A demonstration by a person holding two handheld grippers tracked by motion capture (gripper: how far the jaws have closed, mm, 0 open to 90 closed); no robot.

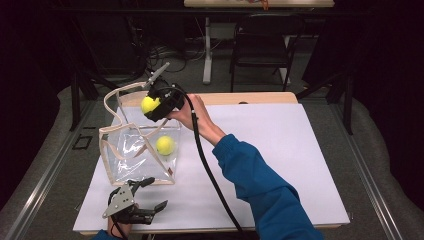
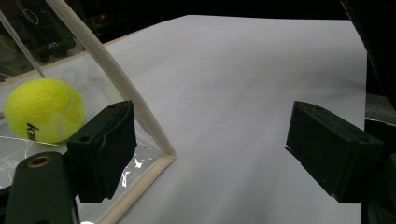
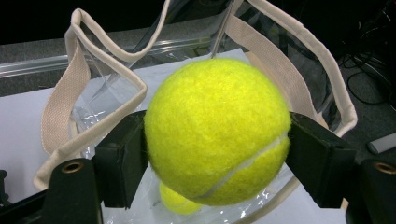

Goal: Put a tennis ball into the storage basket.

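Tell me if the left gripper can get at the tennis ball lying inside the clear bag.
Probably not from here. The left gripper sits outside the clear bag, whose wall stands between its open jaws and the ball; it would have to go in through the top.

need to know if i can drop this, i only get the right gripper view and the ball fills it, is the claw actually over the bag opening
Observer: In the high view the right claw holds its tennis ball above the rear top edge of the clear bag, not centred over the opening.
Operator: is the bag standing up on its own
Observer: Yes, it stands upright on the white table, with its cream handles raised behind it.
Operator: where's the other claw
Observer: The left claw sits open at the bag's near corner; in the left gripper view its jaws straddle the cream corner trim without pinching it.
Operator: that ball under mine, inside the bag?
Observer: Yes, the second ball rests inside on the bag's floor.
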